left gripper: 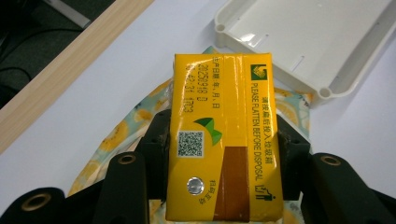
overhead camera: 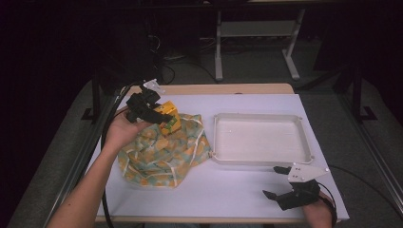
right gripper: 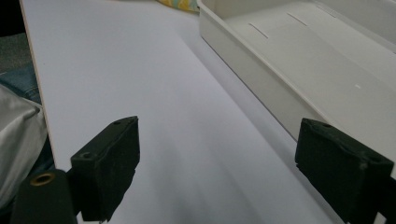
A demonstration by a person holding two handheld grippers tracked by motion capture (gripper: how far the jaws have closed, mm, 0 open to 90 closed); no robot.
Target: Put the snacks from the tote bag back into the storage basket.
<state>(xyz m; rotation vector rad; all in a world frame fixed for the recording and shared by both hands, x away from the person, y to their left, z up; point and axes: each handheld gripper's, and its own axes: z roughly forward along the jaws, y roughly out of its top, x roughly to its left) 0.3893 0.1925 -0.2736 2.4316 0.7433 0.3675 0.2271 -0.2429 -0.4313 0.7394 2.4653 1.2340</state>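
A yellow drink carton [overhead camera: 170, 119] with printed text and a QR code is clamped between the jaws of my left gripper [overhead camera: 163, 116], held just above a crumpled cloth [overhead camera: 161, 156] patterned in yellow and green. In the left gripper view the carton [left gripper: 224, 135] stands lengthwise between the black pads [left gripper: 156, 140], with the cloth [left gripper: 116, 135] below it. My right gripper [overhead camera: 273, 181] hovers open near the table's front right, just in front of a white tray [overhead camera: 304, 142]. The right gripper view has nothing between its spread pads [right gripper: 109, 158], and the tray wall [right gripper: 247, 70] runs along the right.
The tray [left gripper: 322, 88] is shallow with nothing in it and sits right of the cloth. A white sheet [overhead camera: 228, 190] covers the table, with a wooden edge [overhead camera: 214, 89] at the back. A cable [overhead camera: 105, 142] trails from the left gripper along the left side.
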